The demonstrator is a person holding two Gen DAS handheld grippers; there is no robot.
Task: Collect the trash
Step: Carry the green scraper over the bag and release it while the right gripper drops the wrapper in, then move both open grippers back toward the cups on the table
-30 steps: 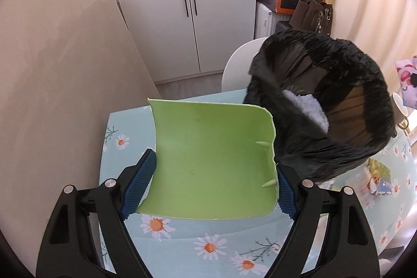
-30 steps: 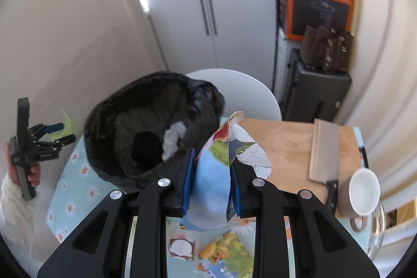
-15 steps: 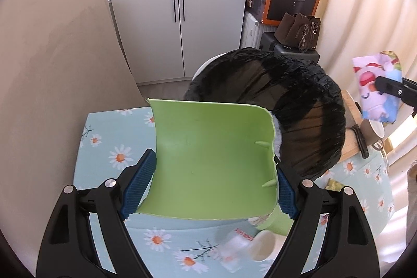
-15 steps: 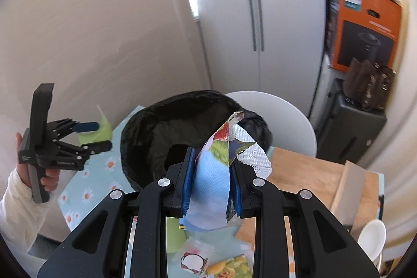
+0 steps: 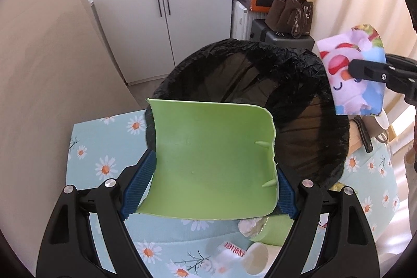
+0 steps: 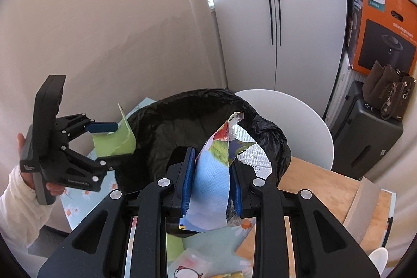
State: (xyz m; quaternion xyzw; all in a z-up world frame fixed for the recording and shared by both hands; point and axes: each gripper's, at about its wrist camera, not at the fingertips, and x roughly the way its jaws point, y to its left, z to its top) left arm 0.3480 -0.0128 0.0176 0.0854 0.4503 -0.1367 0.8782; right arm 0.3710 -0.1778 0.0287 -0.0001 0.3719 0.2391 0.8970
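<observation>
My left gripper is shut on a curved green plastic piece and holds it just in front of the open black trash bag. It also shows in the right wrist view with the green piece. My right gripper is shut on a torn colourful snack wrapper with a silver lining, held above the near rim of the bag. The wrapper shows at the bag's right rim in the left wrist view.
A daisy-print tablecloth covers the table. White cups and crumpled trash lie below the left gripper. A wooden cutting board with a cleaver lies at the right. A white chair stands behind the bag.
Both grippers have risen and closed in on the bag. The right gripper's wrapper is now nearer the bag's rim. Both grips are unchanged.
</observation>
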